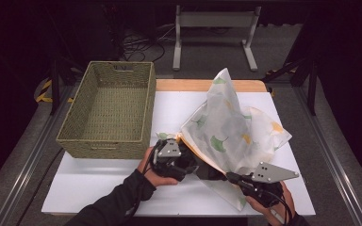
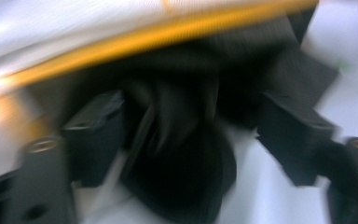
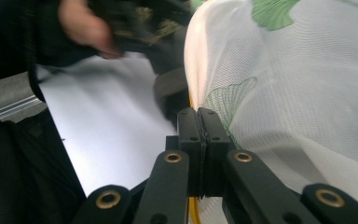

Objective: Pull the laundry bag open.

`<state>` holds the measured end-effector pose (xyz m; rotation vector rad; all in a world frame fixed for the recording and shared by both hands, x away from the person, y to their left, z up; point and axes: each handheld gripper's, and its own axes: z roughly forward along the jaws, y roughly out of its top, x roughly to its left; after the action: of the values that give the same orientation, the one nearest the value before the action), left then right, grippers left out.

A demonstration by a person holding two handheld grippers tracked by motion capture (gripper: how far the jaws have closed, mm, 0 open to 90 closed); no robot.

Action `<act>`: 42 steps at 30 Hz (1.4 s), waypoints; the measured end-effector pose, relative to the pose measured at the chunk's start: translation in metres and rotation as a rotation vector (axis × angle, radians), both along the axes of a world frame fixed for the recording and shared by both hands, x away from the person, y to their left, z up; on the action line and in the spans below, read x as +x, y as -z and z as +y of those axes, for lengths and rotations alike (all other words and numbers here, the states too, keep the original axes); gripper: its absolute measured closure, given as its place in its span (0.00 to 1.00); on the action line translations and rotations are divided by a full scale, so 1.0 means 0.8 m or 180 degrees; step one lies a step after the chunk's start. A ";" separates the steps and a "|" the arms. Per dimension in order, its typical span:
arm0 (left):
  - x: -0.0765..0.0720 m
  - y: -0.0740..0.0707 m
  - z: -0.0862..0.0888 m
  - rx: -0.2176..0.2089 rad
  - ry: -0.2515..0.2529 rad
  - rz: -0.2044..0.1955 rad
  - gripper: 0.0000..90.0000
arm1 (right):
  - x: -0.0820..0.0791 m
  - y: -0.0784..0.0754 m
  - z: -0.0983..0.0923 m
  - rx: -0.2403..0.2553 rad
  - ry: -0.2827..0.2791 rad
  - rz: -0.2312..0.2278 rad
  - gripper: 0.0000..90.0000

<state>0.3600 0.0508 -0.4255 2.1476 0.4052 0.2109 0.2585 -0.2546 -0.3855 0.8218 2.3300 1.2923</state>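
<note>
While the white mesh laundry bag (image 1: 238, 127), printed with green and yellow ginkgo leaves, billows up across the centre right of the high view, a dark garment (image 1: 210, 172) lies at its yellow-trimmed mouth near the bottom centre. The left gripper (image 1: 188, 162) sits at that mouth, lower centre of the frame, and in the left gripper view its jaws stand spread with the black cloth (image 2: 182, 154) bunched loosely between them, the pads not pressing on it; the yellow rim (image 2: 168, 35) runs across the upper part of that blurred picture. The right gripper (image 1: 231, 178), at the lower right, has its jaws pressed together, and in the right gripper view the fingertips (image 3: 203, 126) meet right at the bag's edge (image 3: 279, 107), apparently pinching the fabric, though the cloth inside the pinch is hard to make out. The woven basket (image 1: 108, 110) at the upper left stands with nothing in it. I judge the garment to be partly at the opening, not yet fully inside; pushing it in remains, and perhaps moving the bag to the basket.
</note>
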 end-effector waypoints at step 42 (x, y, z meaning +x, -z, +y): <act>-0.063 0.015 0.144 0.0655 -0.0576 0.0151 0.98 | 0.009 0.012 0.026 -0.0141 -0.0086 -0.0003 0.99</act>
<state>0.3098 0.1662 -0.4374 2.3212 0.6298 0.3161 0.2657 -0.2335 -0.3955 0.7784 2.3679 1.2471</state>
